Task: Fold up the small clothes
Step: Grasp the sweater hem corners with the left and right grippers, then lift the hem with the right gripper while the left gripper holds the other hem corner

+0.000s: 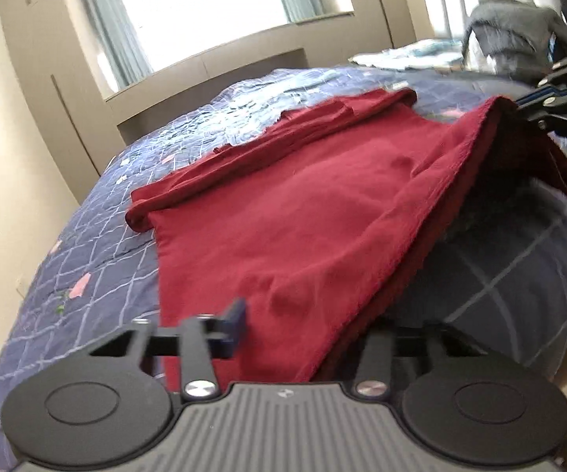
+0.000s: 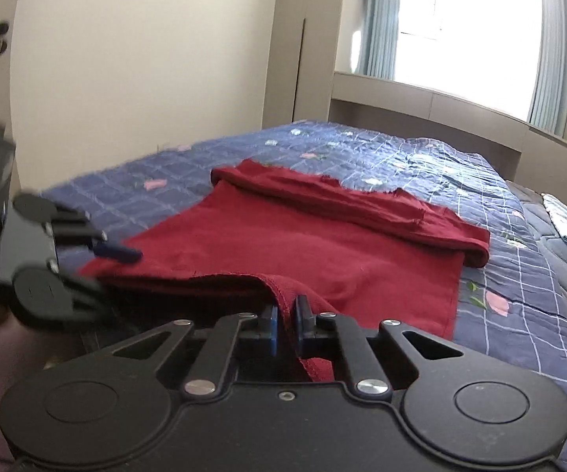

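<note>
Jaws of left gripper, left wrist view: part-open, dark red knit garment lying between them; whether pads press, cannot tell. Garment spread on blue quilted bed cover, far edge rolled, right corner raised by right gripper.

Right wrist view: right gripper jaws clamped on hem corner; left gripper at opposite corner.

Advice: secure left corner, raise both level, keep hem taut, carry toward rolled edge.
</note>
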The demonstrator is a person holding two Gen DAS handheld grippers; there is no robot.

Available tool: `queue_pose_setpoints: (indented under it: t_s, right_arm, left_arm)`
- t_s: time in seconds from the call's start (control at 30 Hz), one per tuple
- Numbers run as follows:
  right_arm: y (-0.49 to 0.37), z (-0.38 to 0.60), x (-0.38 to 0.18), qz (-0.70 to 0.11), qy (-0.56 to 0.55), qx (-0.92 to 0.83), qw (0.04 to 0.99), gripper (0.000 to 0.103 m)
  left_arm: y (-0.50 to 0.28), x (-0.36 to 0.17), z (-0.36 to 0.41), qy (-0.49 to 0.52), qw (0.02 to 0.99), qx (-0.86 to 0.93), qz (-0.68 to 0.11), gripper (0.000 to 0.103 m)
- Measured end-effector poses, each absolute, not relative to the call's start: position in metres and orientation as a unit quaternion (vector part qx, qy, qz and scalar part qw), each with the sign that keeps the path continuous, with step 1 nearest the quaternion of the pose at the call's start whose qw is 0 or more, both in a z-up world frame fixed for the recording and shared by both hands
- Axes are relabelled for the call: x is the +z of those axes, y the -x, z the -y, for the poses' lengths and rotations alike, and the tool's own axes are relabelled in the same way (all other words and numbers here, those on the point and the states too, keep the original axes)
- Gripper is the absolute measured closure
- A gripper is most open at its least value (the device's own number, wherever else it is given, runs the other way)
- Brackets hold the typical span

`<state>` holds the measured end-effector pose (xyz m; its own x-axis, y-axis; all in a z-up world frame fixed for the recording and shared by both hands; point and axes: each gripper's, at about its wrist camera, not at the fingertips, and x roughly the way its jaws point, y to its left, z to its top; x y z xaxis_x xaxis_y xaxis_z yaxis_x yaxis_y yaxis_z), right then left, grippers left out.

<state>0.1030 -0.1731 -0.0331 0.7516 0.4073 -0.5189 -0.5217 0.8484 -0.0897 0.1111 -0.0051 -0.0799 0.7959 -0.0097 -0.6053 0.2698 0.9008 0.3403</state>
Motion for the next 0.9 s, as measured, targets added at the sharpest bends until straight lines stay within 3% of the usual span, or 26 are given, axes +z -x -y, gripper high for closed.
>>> queue_pose_setpoints:
  t_s: [0.13,0.23,0.3,0.33,0.37,0.4,0.43,0.5,0.73,0.9]
  right_arm:
    - [-0.094,0.164,-0.054,-0.251,0.17,0.239,0.922,0.093]
    - [-0.092,0.16,-0.073,-0.256,0.223,0.215,0.916,0.076]
    - [-0.094,0.162,-0.085,-0.262,0.25,0.203,0.91,0.075]
    - [-0.094,0.165,-0.087,-0.264,0.256,0.198,0.909,0.075]
    - [-0.094,0.168,-0.089,-0.262,0.261,0.192,0.909,0.077]
    - [-0.094,0.172,-0.089,-0.26,0.266,0.187,0.909,0.085]
    - [-0.093,0.176,-0.088,-0.257,0.271,0.185,0.909,0.093]
    - [-0.091,0.182,-0.085,-0.249,0.279,0.194,0.907,0.098]
    - [-0.079,0.195,-0.064,-0.239,0.305,0.236,0.891,0.099]
    - [-0.067,0.204,-0.044,-0.275,0.299,0.278,0.87,0.099]
  left_arm:
    - [-0.103,-0.088,0.001,-0.264,0.912,-0.071,-0.306,0.069]
    - [-0.099,-0.095,-0.004,-0.287,0.905,-0.061,-0.31,0.065]
    - [-0.097,-0.095,-0.008,-0.285,0.904,-0.061,-0.312,0.065]
    - [-0.096,-0.094,-0.01,-0.284,0.904,-0.061,-0.313,0.065]
    - [-0.095,-0.093,-0.011,-0.285,0.904,-0.064,-0.312,0.075]
    - [-0.094,-0.092,-0.012,-0.288,0.903,-0.067,-0.311,0.092]
    - [-0.093,-0.09,-0.013,-0.292,0.901,-0.069,-0.312,0.095]
    - [-0.091,-0.087,-0.016,-0.298,0.899,-0.08,-0.31,0.098]
    - [-0.077,-0.074,-0.023,-0.342,0.884,-0.127,-0.293,0.1]
    - [-0.062,-0.056,-0.033,-0.317,0.875,-0.172,-0.322,0.1]
